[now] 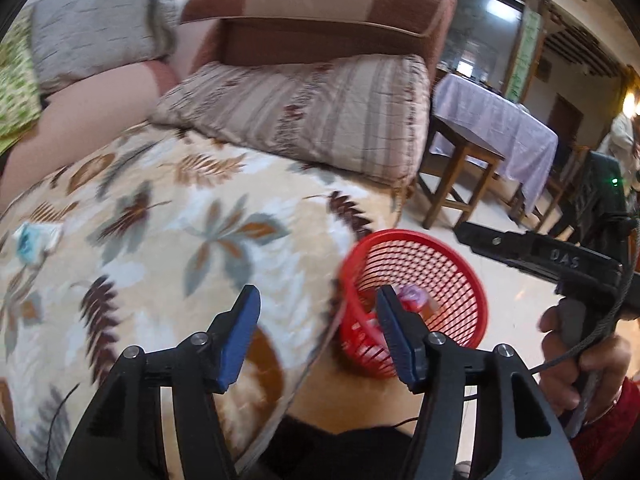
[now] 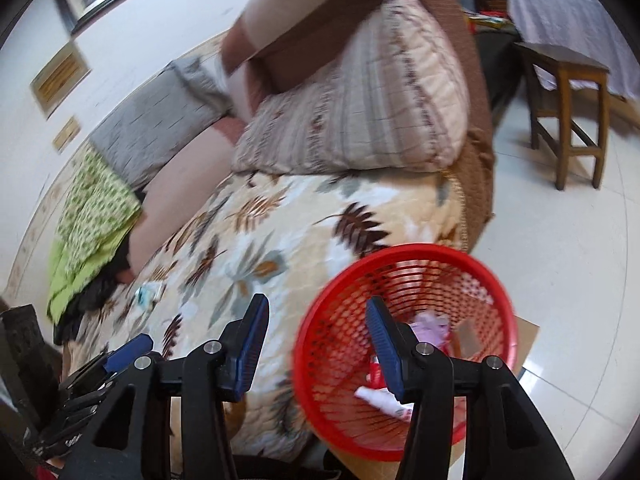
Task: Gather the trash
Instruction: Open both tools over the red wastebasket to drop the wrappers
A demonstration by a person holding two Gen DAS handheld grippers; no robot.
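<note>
Both grippers — left, right — jaws spread wide, empty, above red basket.

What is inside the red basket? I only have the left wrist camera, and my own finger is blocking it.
Observer: The right wrist view shows a white tube lying on the bottom of the red basket, with a crumpled pale purple piece beyond it.
Operator: Is the right gripper carrying anything?
Observer: No. The right gripper is open, with nothing between its fingers.
Operator: What is the basket standing on?
Observer: A flat piece of cardboard on the floor; its corner sticks out past the basket.
</note>
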